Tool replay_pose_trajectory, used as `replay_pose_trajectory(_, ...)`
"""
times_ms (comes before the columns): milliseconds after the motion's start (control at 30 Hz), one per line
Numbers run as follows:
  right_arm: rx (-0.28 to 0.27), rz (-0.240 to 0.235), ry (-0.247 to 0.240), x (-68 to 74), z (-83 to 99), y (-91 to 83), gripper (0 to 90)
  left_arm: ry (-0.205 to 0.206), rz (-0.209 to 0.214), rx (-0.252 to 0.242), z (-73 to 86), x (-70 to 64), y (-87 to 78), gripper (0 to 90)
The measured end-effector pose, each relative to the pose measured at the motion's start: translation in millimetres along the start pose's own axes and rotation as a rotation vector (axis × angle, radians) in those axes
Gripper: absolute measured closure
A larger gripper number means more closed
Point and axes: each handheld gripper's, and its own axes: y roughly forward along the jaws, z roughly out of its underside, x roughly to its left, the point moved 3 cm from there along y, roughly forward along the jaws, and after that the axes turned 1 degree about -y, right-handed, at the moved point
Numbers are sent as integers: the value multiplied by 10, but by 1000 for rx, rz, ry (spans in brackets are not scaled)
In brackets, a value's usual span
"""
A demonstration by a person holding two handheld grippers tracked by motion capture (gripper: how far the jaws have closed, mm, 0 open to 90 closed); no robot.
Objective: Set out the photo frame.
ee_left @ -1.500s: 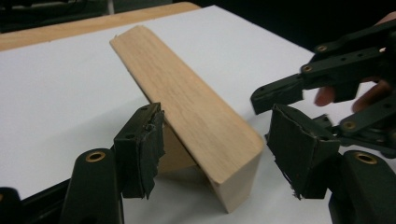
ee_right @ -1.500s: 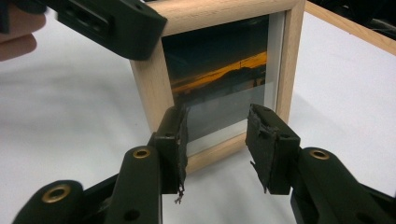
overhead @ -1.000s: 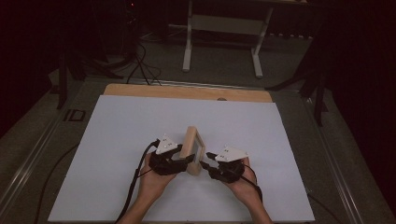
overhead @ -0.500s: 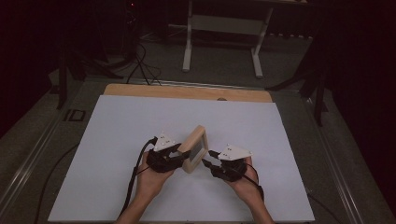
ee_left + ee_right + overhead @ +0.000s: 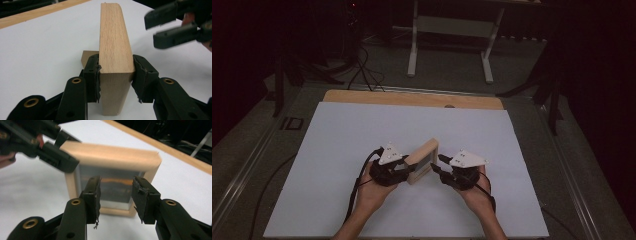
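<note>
the left gripper (image 5: 404, 170) pinches the near edge of a wooden picture frame (image 5: 422, 161), its fingers (image 5: 91, 75) pressed against both sides. the frame stands upright on the white counter (image 5: 337, 150). the right gripper (image 5: 438, 167) sits just beside the frame, fingers (image 5: 143, 195) spread apart, holding nothing.

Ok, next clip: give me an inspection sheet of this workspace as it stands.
Surface: white sheet on a wooden tabletop.
Job's things: wooden picture frame, standing on edge.
Clutter: nothing seen.
Grippers: left gripper shut on the frame's edge; right gripper open, jaws apart facing the picture side, not touching.
Cables: one trails from the left gripper; more on the floor.
Surroundings: dark room, white stand behind the table.
</note>
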Motion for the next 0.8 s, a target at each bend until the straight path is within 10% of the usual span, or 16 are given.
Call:
replay_pose_trajectory(367,-49,56,28,-92,-114,-39,635,60,23,2,18,-42,-9,605)
replay_pose_trajectory(567,-67,70,20,-140,-207,-4,879,83,27,2,24,-66,-5,605)
replay_pose_trajectory(800,-74,95,42,-209,-282,98,900,84,28,-2,27,-69,-4,604)
